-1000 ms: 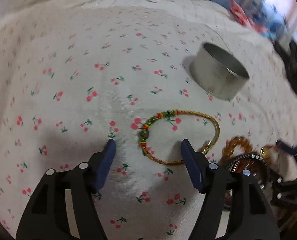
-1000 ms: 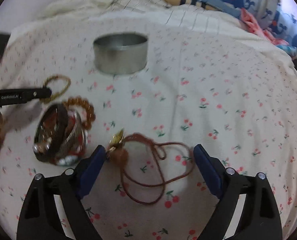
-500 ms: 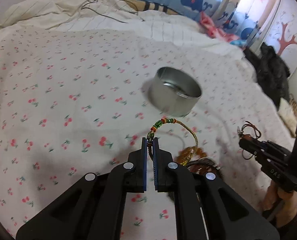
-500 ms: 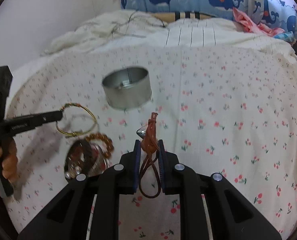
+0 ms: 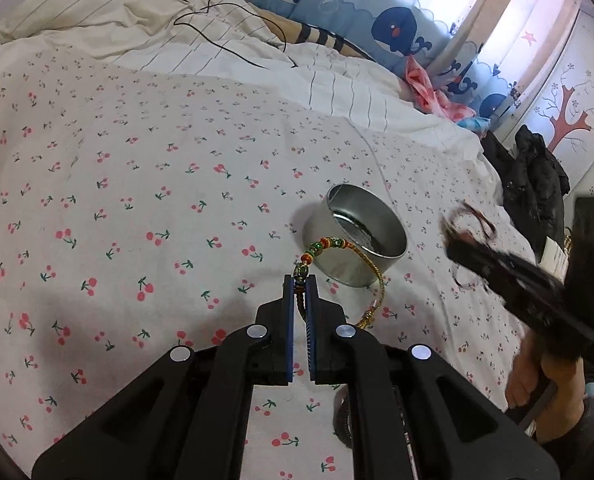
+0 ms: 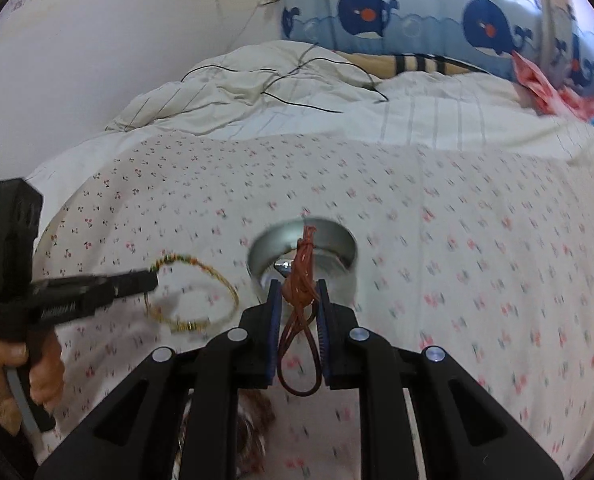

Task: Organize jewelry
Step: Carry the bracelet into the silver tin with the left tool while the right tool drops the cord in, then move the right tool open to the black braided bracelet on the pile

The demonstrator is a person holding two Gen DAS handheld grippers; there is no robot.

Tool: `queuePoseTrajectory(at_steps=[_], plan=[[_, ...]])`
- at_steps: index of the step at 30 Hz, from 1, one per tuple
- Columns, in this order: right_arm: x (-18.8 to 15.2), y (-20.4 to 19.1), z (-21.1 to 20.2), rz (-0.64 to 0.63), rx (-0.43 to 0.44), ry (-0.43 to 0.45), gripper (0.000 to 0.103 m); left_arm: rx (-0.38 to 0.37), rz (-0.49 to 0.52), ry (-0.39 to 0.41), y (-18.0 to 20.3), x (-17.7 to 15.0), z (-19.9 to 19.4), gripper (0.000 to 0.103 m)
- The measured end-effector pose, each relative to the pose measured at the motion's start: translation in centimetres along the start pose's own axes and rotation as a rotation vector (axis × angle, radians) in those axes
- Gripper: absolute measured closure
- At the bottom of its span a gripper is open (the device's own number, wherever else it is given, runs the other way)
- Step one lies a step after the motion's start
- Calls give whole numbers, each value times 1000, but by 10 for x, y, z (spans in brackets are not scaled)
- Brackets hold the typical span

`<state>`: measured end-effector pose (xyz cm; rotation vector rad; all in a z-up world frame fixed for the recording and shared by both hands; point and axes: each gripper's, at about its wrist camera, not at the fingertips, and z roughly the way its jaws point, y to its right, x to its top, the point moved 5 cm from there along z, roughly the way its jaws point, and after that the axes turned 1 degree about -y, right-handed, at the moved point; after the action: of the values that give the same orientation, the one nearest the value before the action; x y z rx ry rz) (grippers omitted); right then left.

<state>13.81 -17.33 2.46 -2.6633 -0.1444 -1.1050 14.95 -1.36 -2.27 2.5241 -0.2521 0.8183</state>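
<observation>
My left gripper (image 5: 300, 280) is shut on a gold cord bracelet (image 5: 371, 271) with green and orange beads, held in the air just before the round metal tin (image 5: 357, 246). My right gripper (image 6: 297, 286) is shut on a brown cord necklace (image 6: 303, 280) with a small metal pendant, held above the tin (image 6: 339, 244). The cord loops hang down between the jaws. The left gripper and its bracelet (image 6: 201, 292) show at left in the right wrist view; the right gripper (image 5: 453, 240) shows blurred at right in the left wrist view.
The cherry-print bedsheet (image 5: 137, 208) covers the bed. A white duvet (image 6: 257, 92) with a black cable lies at the back. More jewelry (image 6: 253, 432) lies below my grippers, mostly hidden. Dark clothing (image 5: 533, 176) sits at the right edge.
Both grippers closed on their pieces and lifted them off the sheet. Both have since risen further and moved toward the tin.
</observation>
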Motion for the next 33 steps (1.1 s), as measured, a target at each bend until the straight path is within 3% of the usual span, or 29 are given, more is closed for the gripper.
queuePoseTrajectory(at_steps=[6, 14, 15, 16, 17, 20, 23, 27, 33], plan=[[17, 3, 35, 23, 2, -40, 86, -45, -19, 24, 1, 7, 0, 98], [18, 19, 69, 61, 46, -121, 84, -82, -53, 101, 2, 51, 7, 98], [17, 17, 75, 54, 68, -157, 78, -79, -57, 105, 0, 52, 6, 98], [15, 14, 80, 39, 72, -188, 55, -76, -65, 104, -2, 52, 6, 98], [14, 11, 79, 9, 54, -188, 38, -77, -70, 100, -3, 52, 7, 98], [11, 14, 61, -50, -40, -141, 34, -73, -63, 89, 0, 52, 12, 98], [3, 31, 31, -26, -111, -93, 26, -73, -25, 61, 16, 51, 25, 98], [-19, 50, -8, 23, -124, -68, 22, -75, 30, 32, 44, 55, 44, 98], [-45, 75, -30, 157, -94, -54, 20, 8, 92, -21, 60, 48, 74, 98]])
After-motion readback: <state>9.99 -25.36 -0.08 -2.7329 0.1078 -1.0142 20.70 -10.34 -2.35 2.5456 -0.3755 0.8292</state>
